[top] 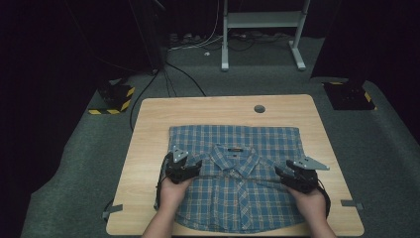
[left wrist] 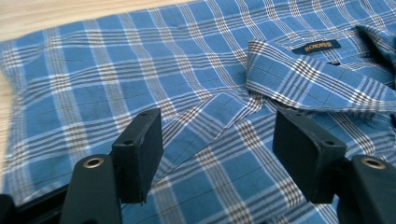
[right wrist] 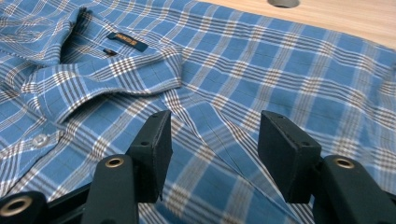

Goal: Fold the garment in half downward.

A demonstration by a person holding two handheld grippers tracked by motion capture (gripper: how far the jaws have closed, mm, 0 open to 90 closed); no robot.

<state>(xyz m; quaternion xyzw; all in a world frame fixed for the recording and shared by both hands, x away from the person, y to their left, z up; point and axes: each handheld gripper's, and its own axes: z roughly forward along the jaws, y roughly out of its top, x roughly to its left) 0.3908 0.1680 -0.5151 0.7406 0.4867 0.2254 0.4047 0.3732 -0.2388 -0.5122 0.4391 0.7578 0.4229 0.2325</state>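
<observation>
Blue plaid shirt (top: 235, 173) lay folded, collar (left wrist: 308, 77) up, mid-bench (top: 148, 148). Left gripper (top: 190, 168), right gripper (top: 286, 174) over shirt shoulders; fingers parted, gripping nothing. Cable hole (top: 259, 108) beyond shirt. Nothing blocked the way.

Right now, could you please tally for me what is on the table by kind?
Blue plaid shirt, lying flat on the wooden table: 1
Hand-held grippers, open above the shirt: 2, the left gripper and the right gripper
Total: 3
</observation>
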